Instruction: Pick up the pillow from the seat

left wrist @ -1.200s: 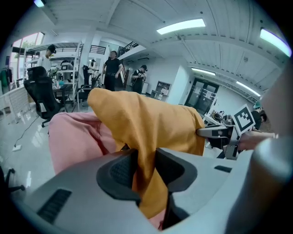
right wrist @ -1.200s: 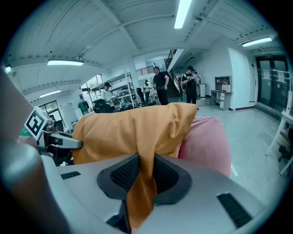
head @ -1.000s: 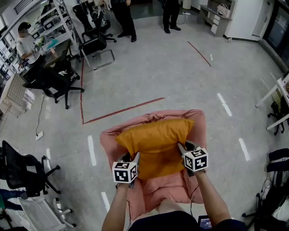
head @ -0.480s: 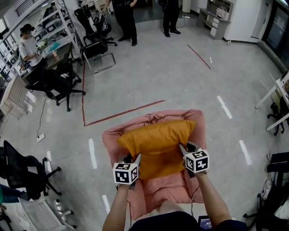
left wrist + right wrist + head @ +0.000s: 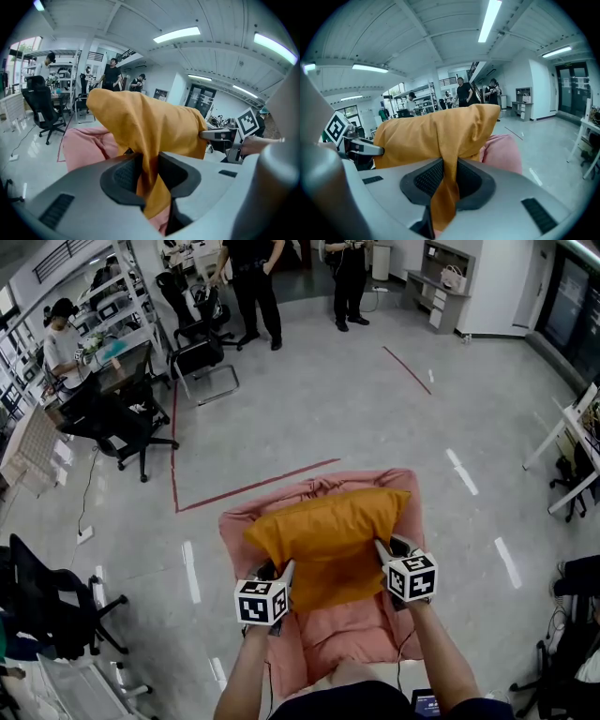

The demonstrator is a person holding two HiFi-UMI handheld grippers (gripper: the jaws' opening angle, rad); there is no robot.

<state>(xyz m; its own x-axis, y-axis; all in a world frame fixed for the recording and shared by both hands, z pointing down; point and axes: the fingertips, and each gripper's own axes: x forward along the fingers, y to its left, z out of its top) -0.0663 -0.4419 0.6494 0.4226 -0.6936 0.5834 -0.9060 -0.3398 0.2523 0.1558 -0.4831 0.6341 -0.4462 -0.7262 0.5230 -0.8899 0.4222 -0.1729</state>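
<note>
Pillow (image 5: 328, 538) over pink seat (image 5: 349, 634) — we note left gripper (image 5: 280, 570) and right gripper (image 5: 382, 553) each clenched on its orange fabric.

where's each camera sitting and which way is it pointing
Head view: on the person's head, looking steeply down at the pillow and pink seat; forearms show.
Left gripper view: on the left gripper, along its jaws shut on the pillow.
Right gripper view: likewise on the right gripper.
Both gripper views share the pillow and the opposite gripper.
</note>
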